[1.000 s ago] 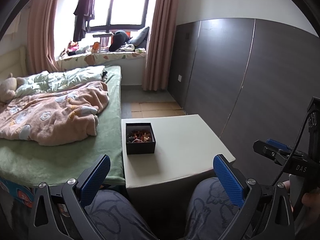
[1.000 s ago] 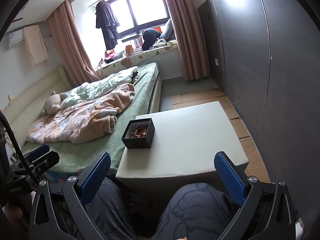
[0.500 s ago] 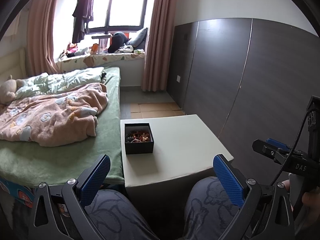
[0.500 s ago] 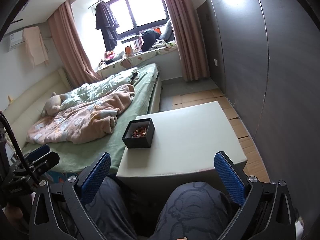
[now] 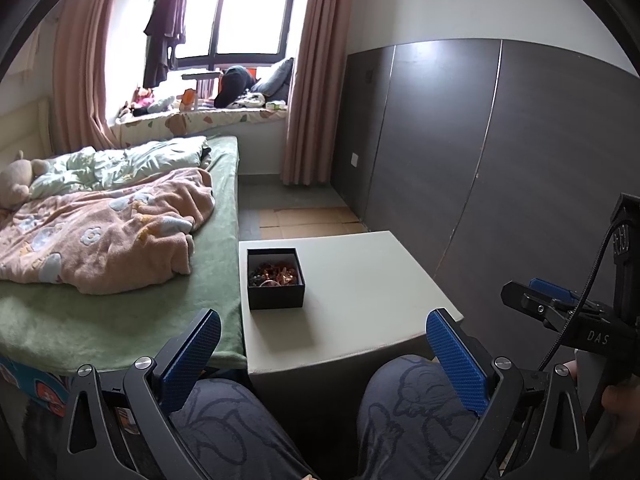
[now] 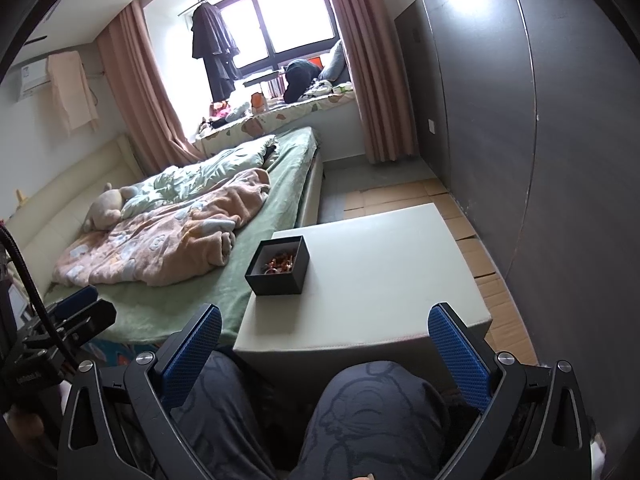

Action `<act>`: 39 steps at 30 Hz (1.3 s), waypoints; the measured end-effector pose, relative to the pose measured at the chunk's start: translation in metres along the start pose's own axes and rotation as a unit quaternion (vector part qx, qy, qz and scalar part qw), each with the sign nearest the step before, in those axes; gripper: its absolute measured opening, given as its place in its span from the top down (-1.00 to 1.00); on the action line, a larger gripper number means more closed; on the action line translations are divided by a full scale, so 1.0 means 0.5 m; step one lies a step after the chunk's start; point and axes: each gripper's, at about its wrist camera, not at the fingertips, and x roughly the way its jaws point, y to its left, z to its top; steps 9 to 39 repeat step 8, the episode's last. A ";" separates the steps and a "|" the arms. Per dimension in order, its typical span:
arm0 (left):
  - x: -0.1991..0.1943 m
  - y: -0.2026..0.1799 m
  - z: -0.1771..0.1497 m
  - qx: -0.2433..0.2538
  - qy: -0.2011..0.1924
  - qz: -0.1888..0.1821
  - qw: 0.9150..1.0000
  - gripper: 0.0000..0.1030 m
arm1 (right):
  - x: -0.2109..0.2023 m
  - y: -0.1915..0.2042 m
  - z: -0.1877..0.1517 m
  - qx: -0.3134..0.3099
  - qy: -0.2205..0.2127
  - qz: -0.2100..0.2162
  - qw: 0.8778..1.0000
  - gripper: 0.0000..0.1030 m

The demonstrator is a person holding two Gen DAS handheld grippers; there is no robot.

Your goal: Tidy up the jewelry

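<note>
A small black open box [image 5: 275, 286] full of tangled jewelry [image 5: 274, 273] stands on the left part of a white low table [image 5: 360, 292]; it also shows in the right wrist view [image 6: 278, 270]. My left gripper [image 5: 322, 354] is open and empty, held above my knees, short of the table's near edge. My right gripper [image 6: 324, 354] is open and empty, also short of the table. The right gripper shows at the left wrist view's right edge [image 5: 560, 312]; the left gripper shows at the right wrist view's left edge [image 6: 68, 320].
A bed [image 5: 120, 300] with a green sheet and a pink blanket [image 5: 100, 236] touches the table's left side. A dark panelled wall [image 5: 480, 160] runs along the right. My knees [image 5: 400, 412] are against the table's near edge. Cardboard [image 5: 308, 220] covers the floor beyond.
Both views have shifted very slightly; the box and table have stayed put and both grippers remain open.
</note>
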 end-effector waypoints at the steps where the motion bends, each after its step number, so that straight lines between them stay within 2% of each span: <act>1: -0.001 0.000 0.000 0.000 -0.001 0.000 1.000 -0.99 | 0.000 0.000 -0.001 0.000 0.000 -0.001 1.000 -1.00; 39: -0.006 -0.003 -0.002 0.010 -0.004 0.003 1.000 -0.99 | -0.001 -0.001 0.001 -0.001 0.001 -0.002 1.000 -1.00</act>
